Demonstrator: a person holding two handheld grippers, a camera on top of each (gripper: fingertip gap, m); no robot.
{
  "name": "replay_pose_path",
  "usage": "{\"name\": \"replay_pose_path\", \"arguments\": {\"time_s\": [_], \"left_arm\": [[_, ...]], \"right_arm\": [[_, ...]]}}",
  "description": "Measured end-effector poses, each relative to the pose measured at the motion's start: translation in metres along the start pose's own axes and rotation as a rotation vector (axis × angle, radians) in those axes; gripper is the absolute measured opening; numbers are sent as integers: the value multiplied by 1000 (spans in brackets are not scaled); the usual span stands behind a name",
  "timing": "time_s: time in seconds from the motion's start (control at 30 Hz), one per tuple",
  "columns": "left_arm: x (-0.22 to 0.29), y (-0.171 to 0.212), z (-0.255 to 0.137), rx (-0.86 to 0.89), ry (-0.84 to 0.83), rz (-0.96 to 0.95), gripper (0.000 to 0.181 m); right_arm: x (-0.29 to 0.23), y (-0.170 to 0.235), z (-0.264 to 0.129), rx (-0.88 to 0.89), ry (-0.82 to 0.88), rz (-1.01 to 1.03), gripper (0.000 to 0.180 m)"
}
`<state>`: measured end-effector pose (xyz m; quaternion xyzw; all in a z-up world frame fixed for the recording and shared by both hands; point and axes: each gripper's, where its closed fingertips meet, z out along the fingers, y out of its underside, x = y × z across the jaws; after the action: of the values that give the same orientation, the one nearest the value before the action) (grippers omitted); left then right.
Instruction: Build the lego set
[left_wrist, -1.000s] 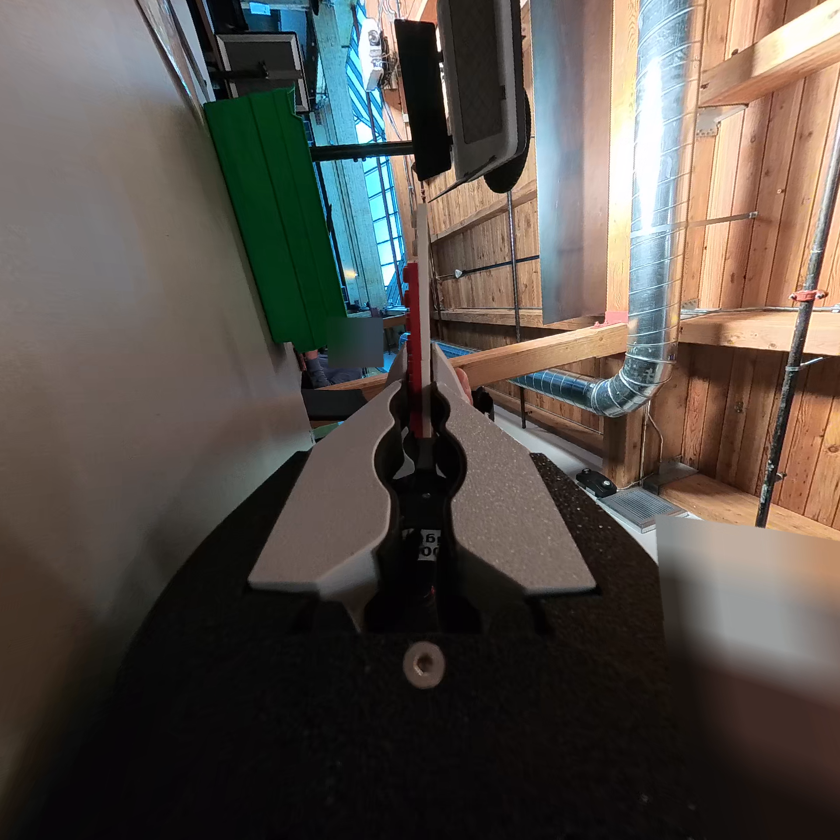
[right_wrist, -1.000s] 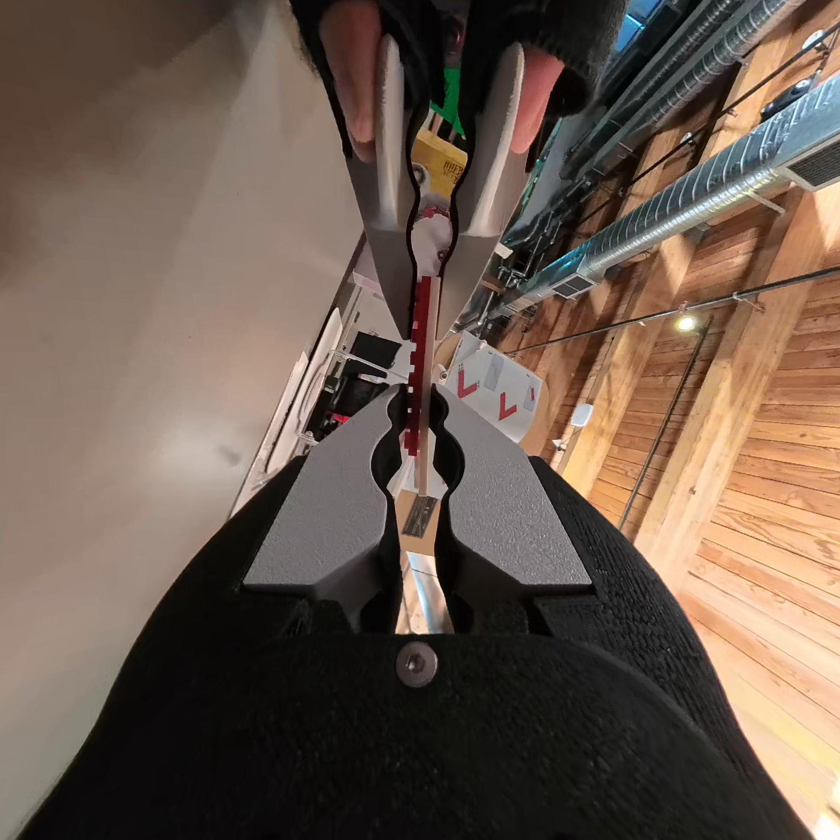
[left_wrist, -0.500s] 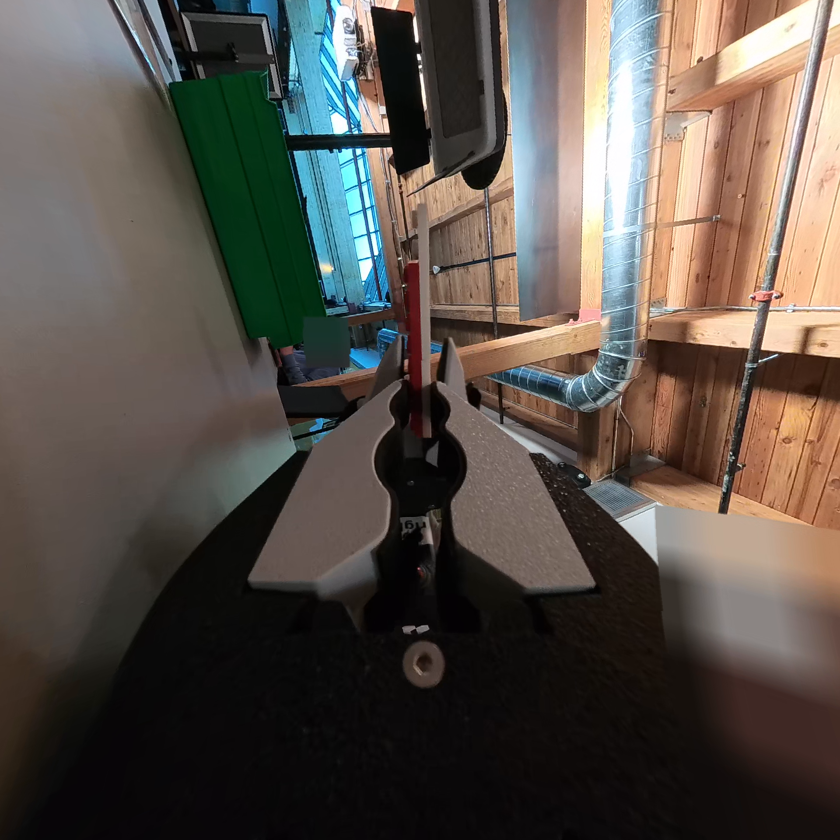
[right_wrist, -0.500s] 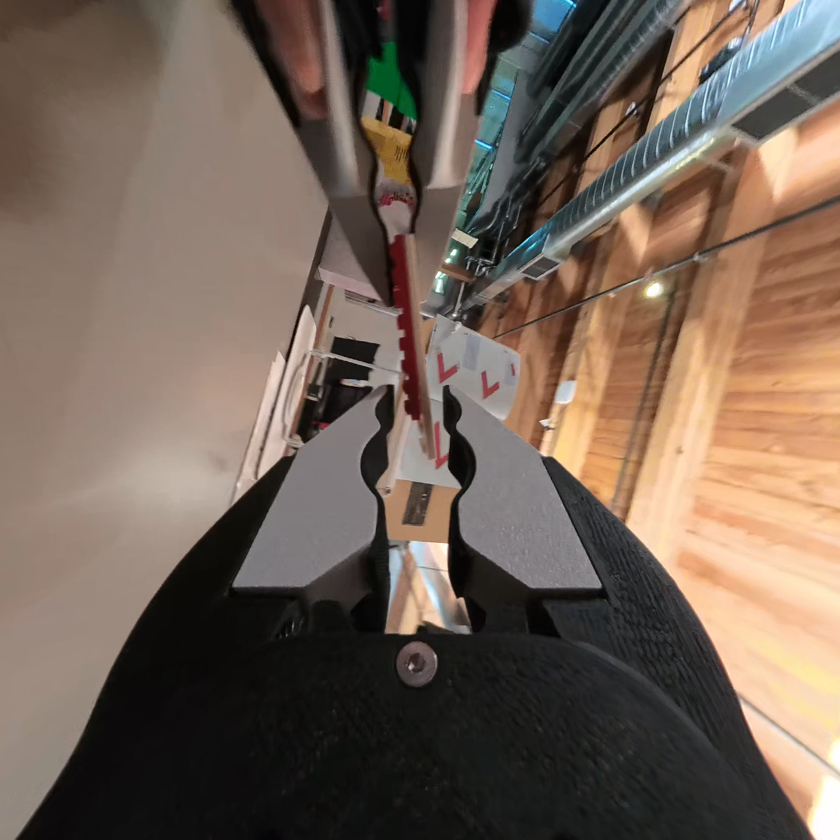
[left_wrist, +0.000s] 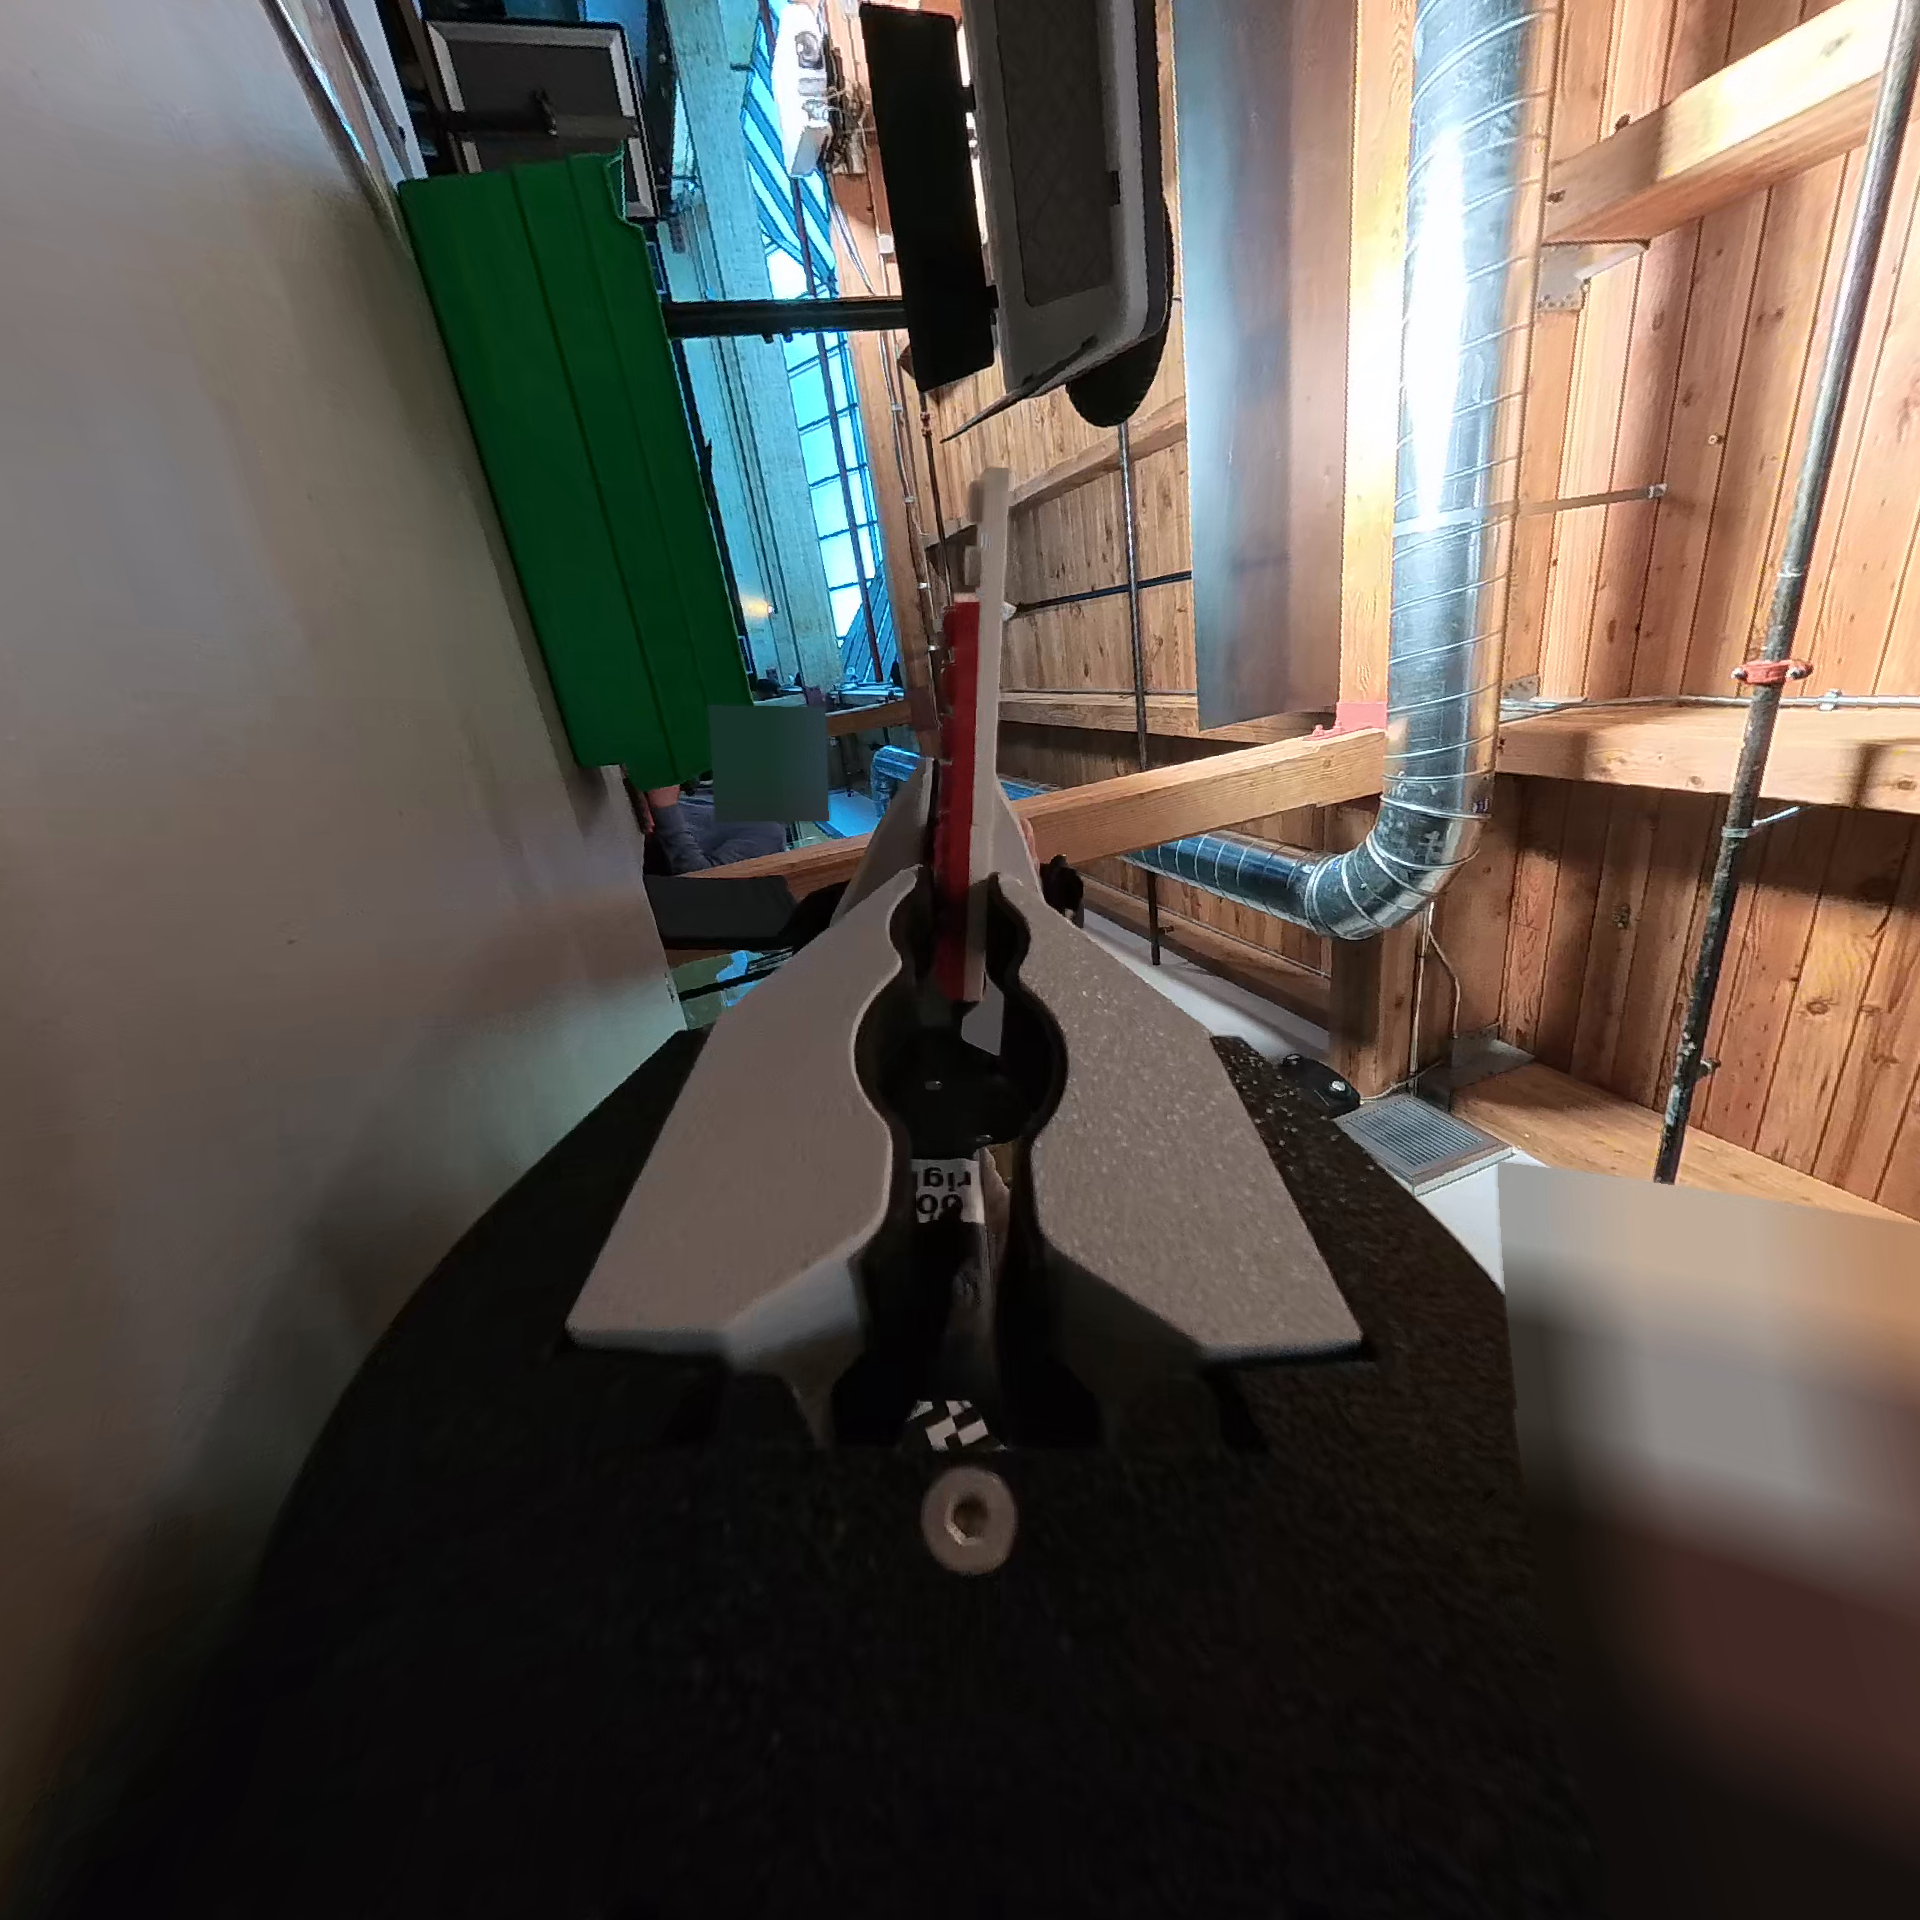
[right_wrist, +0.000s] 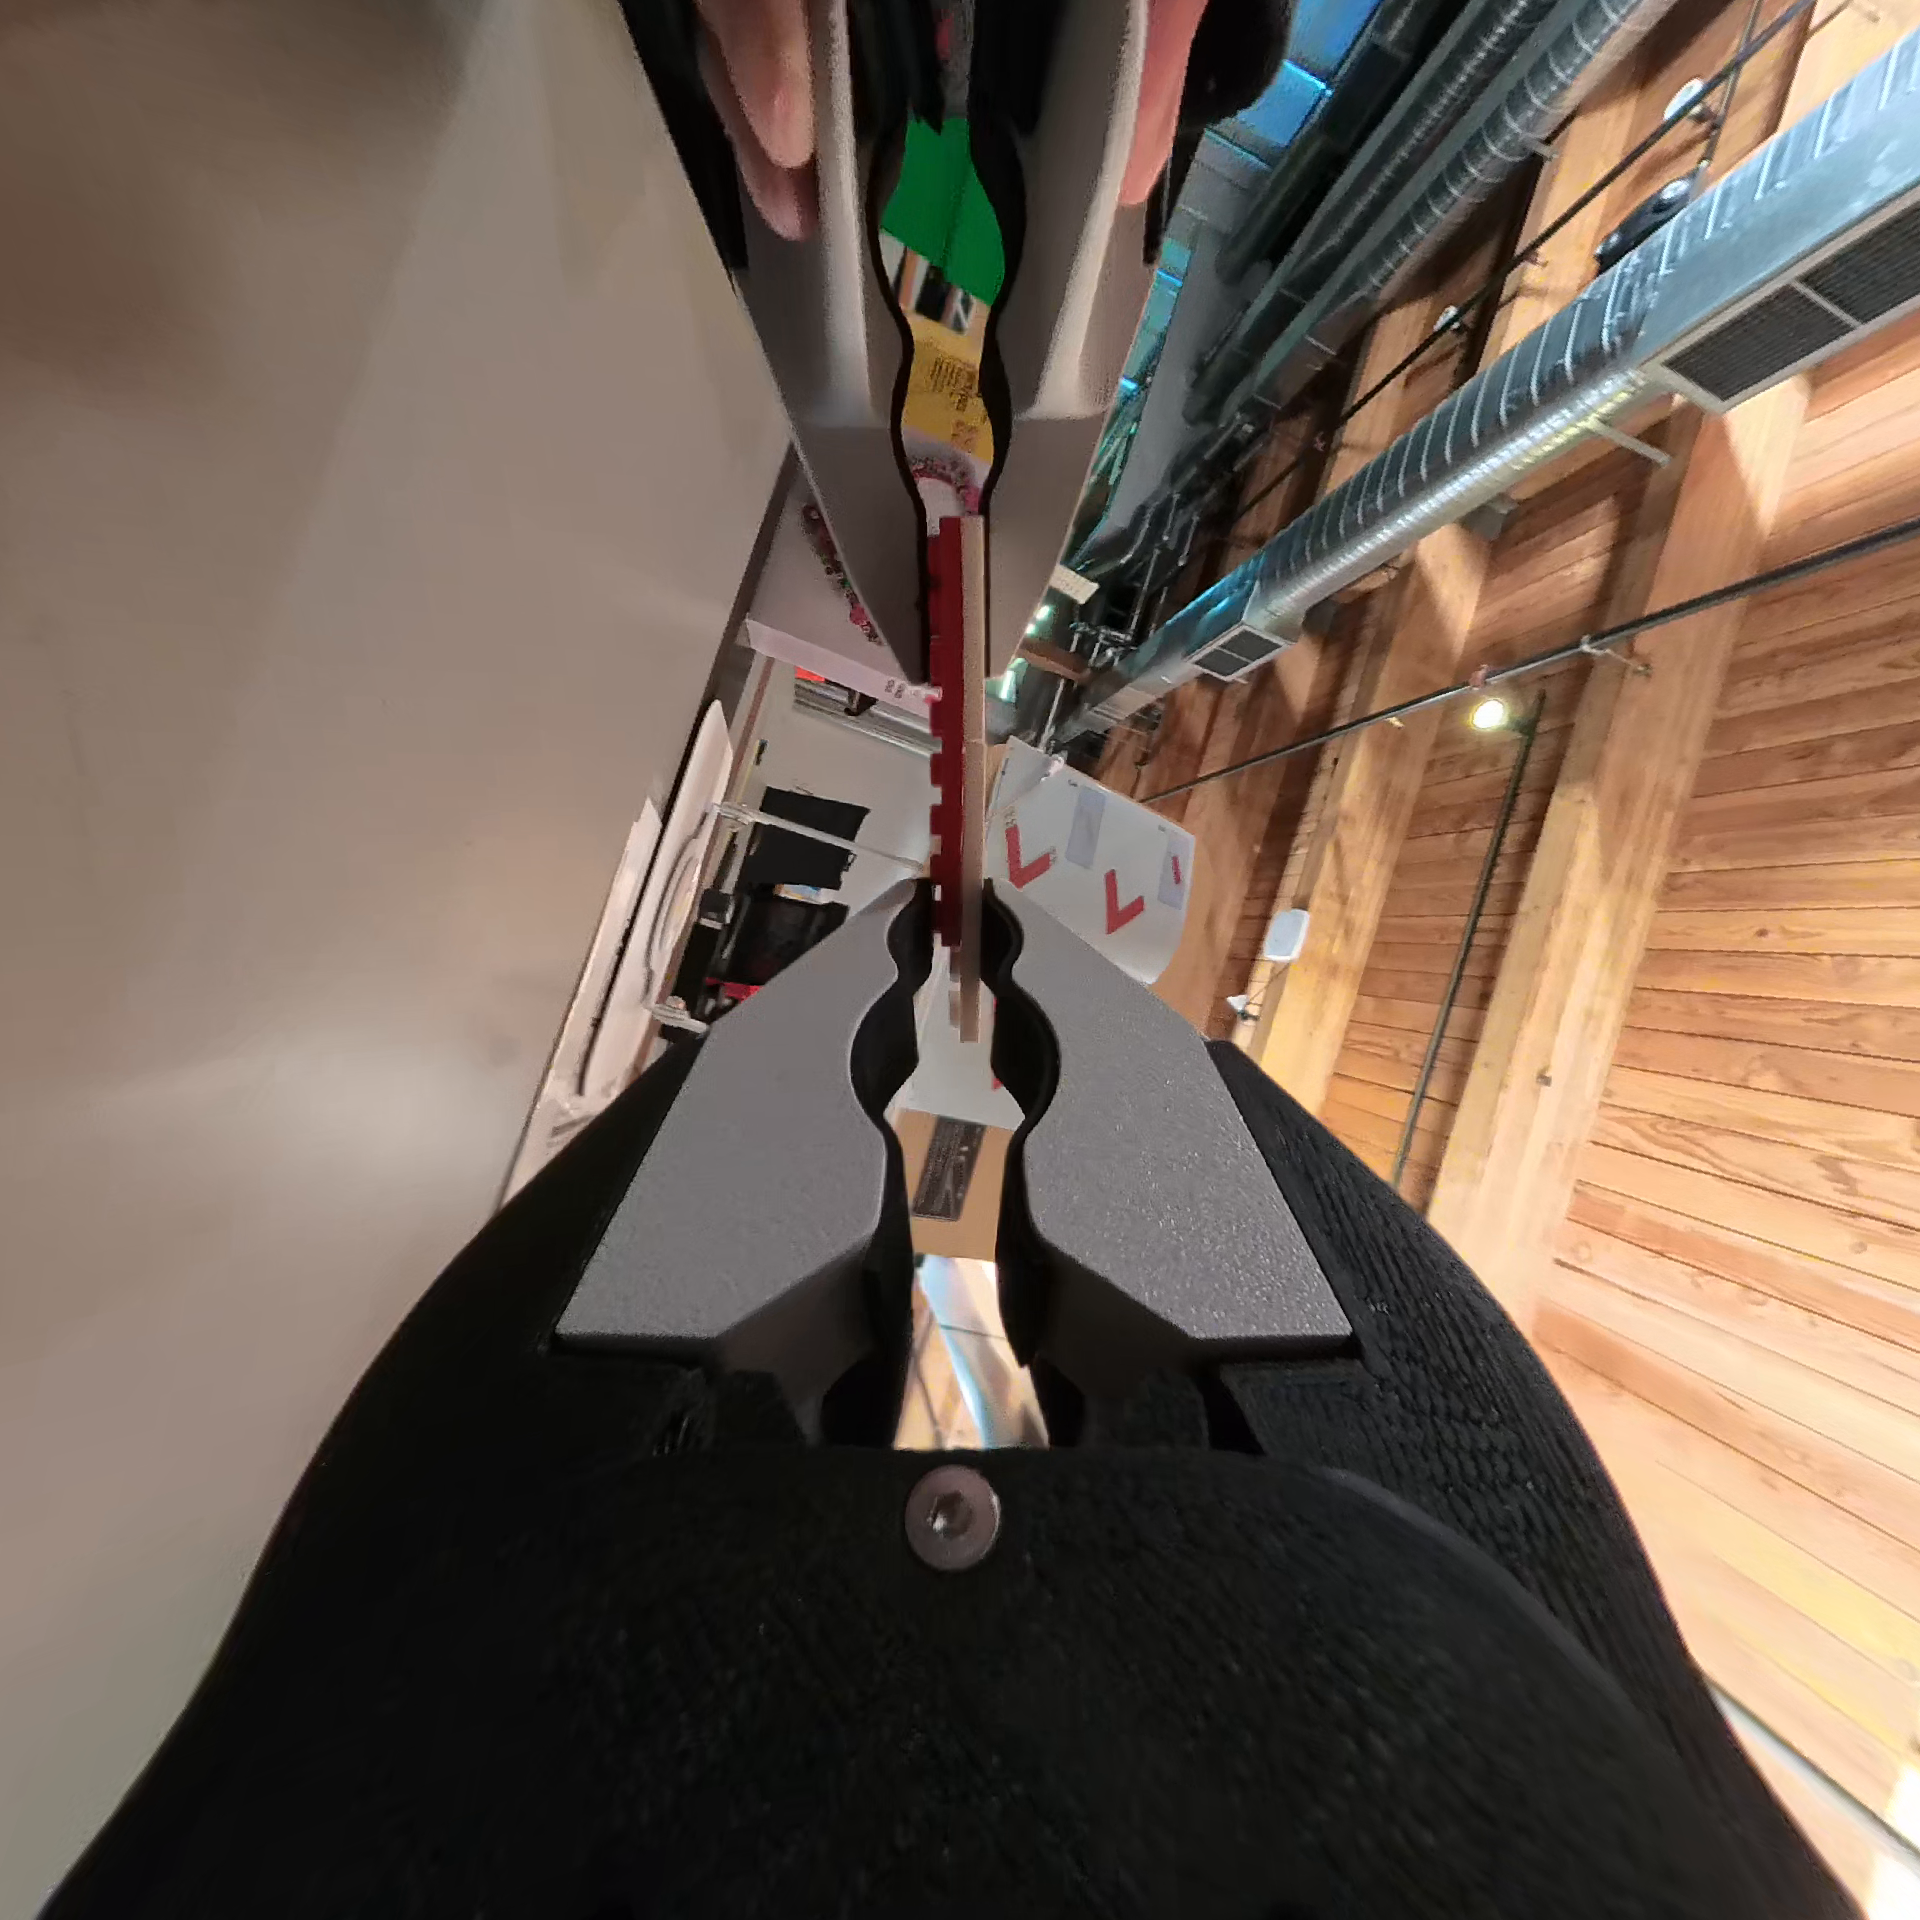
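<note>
The lego assembly (left_wrist: 961, 707) is a long pale plate with a red studded plate on one face, seen edge-on and held in the air. My left gripper (left_wrist: 958, 888) is shut on one end of it. My right gripper (right_wrist: 954, 904) is shut on the other end of the assembly (right_wrist: 971, 790). The two grippers face each other. The left gripper (right_wrist: 954, 644) shows at the top of the right wrist view, with a person's fingers (right_wrist: 774, 125) on it. The right gripper's tips (left_wrist: 961, 821) show just beyond the left one's.
Both views are rolled sideways. A pale flat surface (left_wrist: 208, 727) fills the left side. Beyond are a green panel (left_wrist: 561, 468), a metal duct (left_wrist: 1444, 468), wooden walls (right_wrist: 1662, 935) and a white board with red marks (right_wrist: 1101, 883).
Half a second ago my right gripper stood open and the assembly leaned between its fingers. It has closed on the assembly again. The left gripper kept its hold and came nearer.
</note>
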<state>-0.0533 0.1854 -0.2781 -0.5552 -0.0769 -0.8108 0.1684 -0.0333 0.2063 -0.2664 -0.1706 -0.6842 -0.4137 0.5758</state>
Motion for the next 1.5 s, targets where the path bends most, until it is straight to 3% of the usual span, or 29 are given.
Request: {"name": "replay_pose_path", "arguments": {"time_s": [0.1,0.17,0.2,0.33,0.43,0.53,0.67,0.73,0.83,1.0,1.07,1.27,1.37,1.5], "left_arm": [[2,2,1,-8,10,3,5],[1,6,3,-26,5,9,5],[1,8,5,-35,4,16,5],[1,14,10,-69,-32,117,6],[18,10,13,-37,-14,322,6],[39,8,14,-11,-25,629,6],[43,4,13,6,-303,1340,6],[51,11,16,16,-364,1688,6],[55,35,25,-8,-330,2014,6],[25,62,33,-235,-306,2207,6],[14,67,34,-316,-318,2260,6],[2,78,34,-414,-285,2285,6],[-3,78,33,-438,-292,2279,6],[-3,69,33,-384,-349,2240,11]], "right_arm": [[3,-2,0,28,5,96,10],[6,-5,-6,60,2,208,50],[9,-6,-11,67,4,293,60],[26,4,-35,125,49,701,67],[38,18,-54,225,98,1025,68],[42,45,-68,261,199,1217,68],[20,84,-70,192,301,1434,67],[11,89,-67,181,283,1497,65],[12,80,-65,243,224,1486,60],[23,29,-78,511,-49,1389,56],[20,13,-83,535,-174,1277,52],[-5,-10,-83,456,-343,941,31],[-14,-12,-78,434,-351,878,11],[-19,-11,-72,430,-336,879,7]]}}
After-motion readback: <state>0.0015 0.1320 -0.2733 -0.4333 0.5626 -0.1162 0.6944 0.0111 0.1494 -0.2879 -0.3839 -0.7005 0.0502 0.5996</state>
